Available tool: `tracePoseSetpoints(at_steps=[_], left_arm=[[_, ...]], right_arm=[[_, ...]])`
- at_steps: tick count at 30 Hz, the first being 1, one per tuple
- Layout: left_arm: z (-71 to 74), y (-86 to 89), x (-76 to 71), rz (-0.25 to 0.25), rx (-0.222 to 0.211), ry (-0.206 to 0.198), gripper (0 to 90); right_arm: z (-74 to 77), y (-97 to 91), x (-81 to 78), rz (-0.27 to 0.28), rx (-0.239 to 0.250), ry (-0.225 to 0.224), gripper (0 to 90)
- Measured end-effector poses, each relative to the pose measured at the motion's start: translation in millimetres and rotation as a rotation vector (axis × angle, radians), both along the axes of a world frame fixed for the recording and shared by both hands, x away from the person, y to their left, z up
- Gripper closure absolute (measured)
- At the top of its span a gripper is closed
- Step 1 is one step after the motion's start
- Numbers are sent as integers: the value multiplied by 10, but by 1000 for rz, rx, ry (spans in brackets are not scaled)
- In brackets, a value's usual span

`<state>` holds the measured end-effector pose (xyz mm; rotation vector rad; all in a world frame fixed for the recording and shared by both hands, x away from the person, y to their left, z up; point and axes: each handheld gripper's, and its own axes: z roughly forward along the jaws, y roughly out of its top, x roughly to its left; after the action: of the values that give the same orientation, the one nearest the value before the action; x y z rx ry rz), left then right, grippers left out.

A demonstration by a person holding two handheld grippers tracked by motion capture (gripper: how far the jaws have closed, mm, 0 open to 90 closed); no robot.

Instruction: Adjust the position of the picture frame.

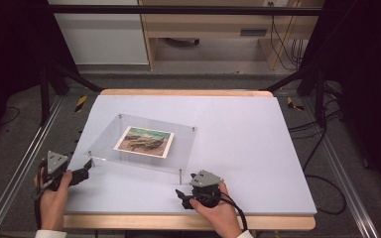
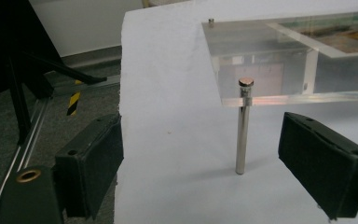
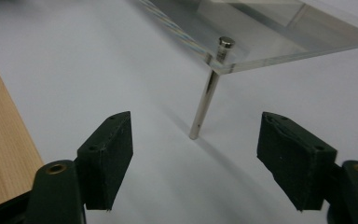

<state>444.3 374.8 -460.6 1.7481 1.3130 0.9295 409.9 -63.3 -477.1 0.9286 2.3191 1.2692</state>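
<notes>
Acrylic stand [image 1: 144,141], a clear plate raised on four thin metal legs with a printed picture [image 1: 144,141] lying flat on it, sits left of centre in the high view on the pale table sheet [image 1: 238,144]. At the lower left of that view the left gripper [image 1: 85,171] is held low by a hand [image 1: 54,193] that comes up from the bottom edge, with its jaws aimed right at the stand's near left corner. In the left gripper view the jaws are spread wide, and the near left leg [image 2: 242,126] stands upright between and beyond them, untouched. At the lower centre of the high view the right gripper [image 1: 181,195] lies in the other hand [image 1: 218,208], pointing up and left toward the near right corner. In the right gripper view its jaws are likewise spread apart, with the near right leg [image 3: 208,95] ahead in the gap, clear of both pads [image 3: 112,156].
</notes>
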Motion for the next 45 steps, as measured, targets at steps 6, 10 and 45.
tracePoseSetpoints(at_steps=[6,10,45], left_arm=[[25,22,-14,17,-41,-15,96],[24,0,-9,6,-49,-24,64],[-47,-16,134,-163,-187,34,438]], right_arm=[[27,75,71,-10,5,38,296],[21,108,137,-18,7,46,355],[188,48,467,-37,326,161,851]])
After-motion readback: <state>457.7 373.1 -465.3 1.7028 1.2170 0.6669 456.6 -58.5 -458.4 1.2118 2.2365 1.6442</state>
